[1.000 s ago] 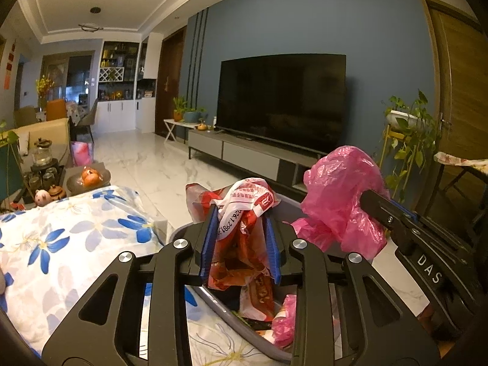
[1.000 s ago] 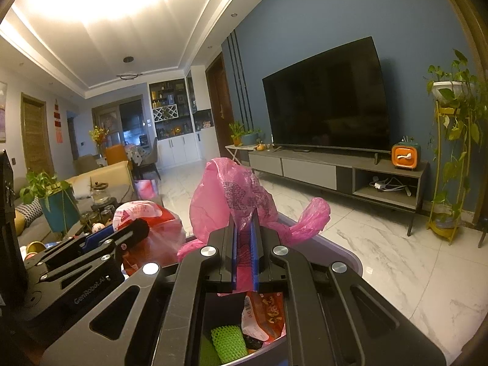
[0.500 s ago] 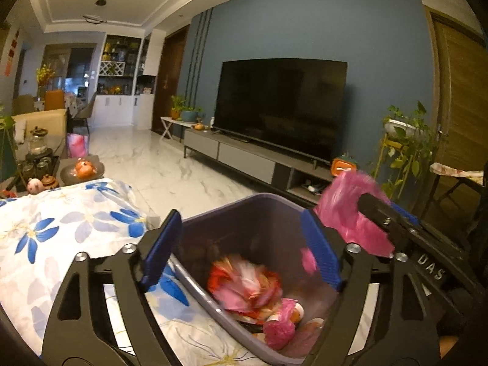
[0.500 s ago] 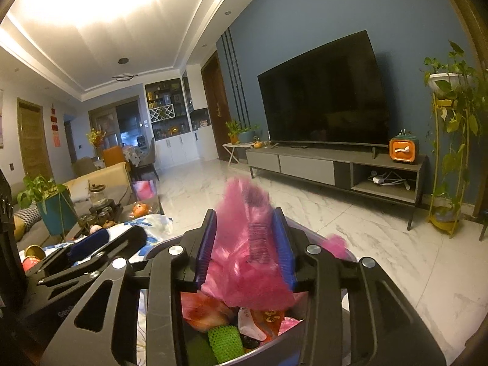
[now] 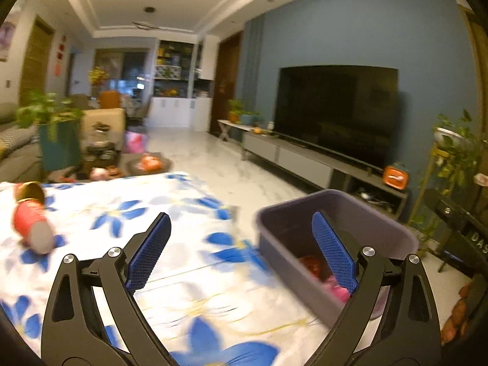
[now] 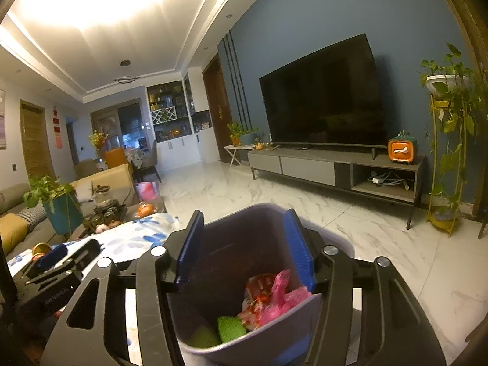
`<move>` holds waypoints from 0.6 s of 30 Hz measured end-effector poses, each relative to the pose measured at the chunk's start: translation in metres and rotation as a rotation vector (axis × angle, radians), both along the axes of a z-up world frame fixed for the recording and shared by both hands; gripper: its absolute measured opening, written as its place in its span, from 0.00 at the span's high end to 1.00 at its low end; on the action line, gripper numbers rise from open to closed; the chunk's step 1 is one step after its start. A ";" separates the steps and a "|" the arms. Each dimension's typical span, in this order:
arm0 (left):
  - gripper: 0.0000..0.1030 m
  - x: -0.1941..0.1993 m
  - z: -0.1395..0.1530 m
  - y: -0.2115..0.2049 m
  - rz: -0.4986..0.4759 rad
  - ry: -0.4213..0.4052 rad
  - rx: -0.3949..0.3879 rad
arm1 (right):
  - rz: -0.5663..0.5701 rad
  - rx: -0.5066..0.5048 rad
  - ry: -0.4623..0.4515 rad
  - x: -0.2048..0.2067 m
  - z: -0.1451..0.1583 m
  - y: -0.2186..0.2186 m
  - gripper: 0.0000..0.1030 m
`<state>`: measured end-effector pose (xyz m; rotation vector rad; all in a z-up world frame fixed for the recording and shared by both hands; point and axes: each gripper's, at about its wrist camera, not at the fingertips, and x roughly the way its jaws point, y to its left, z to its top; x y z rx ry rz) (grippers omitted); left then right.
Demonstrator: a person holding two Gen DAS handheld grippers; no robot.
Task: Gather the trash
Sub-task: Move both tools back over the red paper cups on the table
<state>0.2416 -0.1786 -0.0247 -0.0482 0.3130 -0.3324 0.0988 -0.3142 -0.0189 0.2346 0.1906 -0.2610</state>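
Now both tools hang over a living-room table (image 5: 189, 299) draped in a white cloth with blue flowers, beside a grey plastic bin (image 5: 308, 262) that stands at the table's edge. Left tool (image 5: 241, 251): its jaws have just been opening and stand wide apart, nothing between the blue pads, pointed at the cloth with the bin off to its right (this view is blurred). Right tool (image 6: 245, 248): its jaws have just been opening too, now parted with nothing between them, directly above the bin's mouth. Inside the bin lie a pink plastic bag (image 6: 282, 297), a crumpled red-and-white wrapper (image 6: 254, 297) touching it, and a green scrap (image 6: 230, 329) nearer the front wall. On the cloth, well to the left of the left tool, a red can (image 5: 30, 221) with a gold end lies on its side. Behind, a dark television (image 6: 323, 103) hangs on a blue wall above a low grey cabinet (image 6: 308, 166).
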 end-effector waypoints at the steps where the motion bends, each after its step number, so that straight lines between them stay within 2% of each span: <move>1: 0.11 -0.004 -0.001 0.008 0.030 -0.008 0.008 | 0.006 0.004 0.004 -0.002 -0.002 0.004 0.43; 5: 0.11 -0.016 -0.006 0.049 0.161 -0.020 0.040 | 0.049 0.001 0.018 -0.006 -0.004 0.022 0.43; 14: 0.11 -0.037 -0.013 0.167 0.403 0.051 0.004 | 0.218 -0.014 0.035 0.005 0.001 0.087 0.40; 18: 0.11 -0.049 -0.012 0.219 0.513 0.063 0.015 | 0.313 -0.034 0.040 0.016 0.004 0.125 0.35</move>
